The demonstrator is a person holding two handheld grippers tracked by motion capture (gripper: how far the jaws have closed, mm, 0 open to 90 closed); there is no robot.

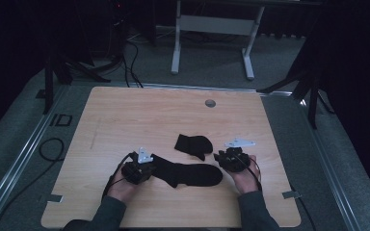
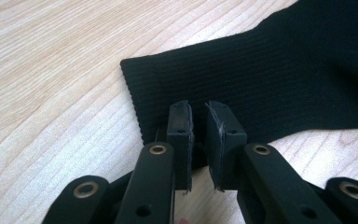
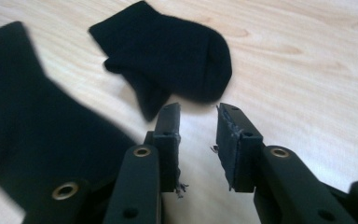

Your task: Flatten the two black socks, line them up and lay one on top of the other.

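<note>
Pinched nearly together, the left gripper (image 2: 198, 112) has its jaws on the cuff edge of the long black sock (image 2: 270, 79); in the left gripper view the ribbed hem runs in between the two pads, with only a thin slit left, so the cloth looks clamped there. That grip likely serves to pin the cuff end while the other hand works, since the sock lies flat and stretched across the wooden table (image 1: 125, 115).

Across from it, the right gripper (image 3: 198, 109) stands narrowly parted with nothing between its jaws; bare wood shows through the gap. It hangs just off the toe end of the long sock (image 1: 185, 174), free of it, pointing toward the second sock (image 3: 168, 56), which lies folded over on itself a little farther up the table and just apart from the first.

From the high view, both hands (image 1: 125, 185) sit at either end of the long sock, the left gripper (image 1: 139, 169) at the cuff and the right gripper (image 1: 232, 160) near the toe, and the folded sock (image 1: 193, 144) lies between them, slightly beyond. That view cannot settle either gripper's gap; the two gripper views do. In turn, those close views hide how the pair lies overall.
</note>
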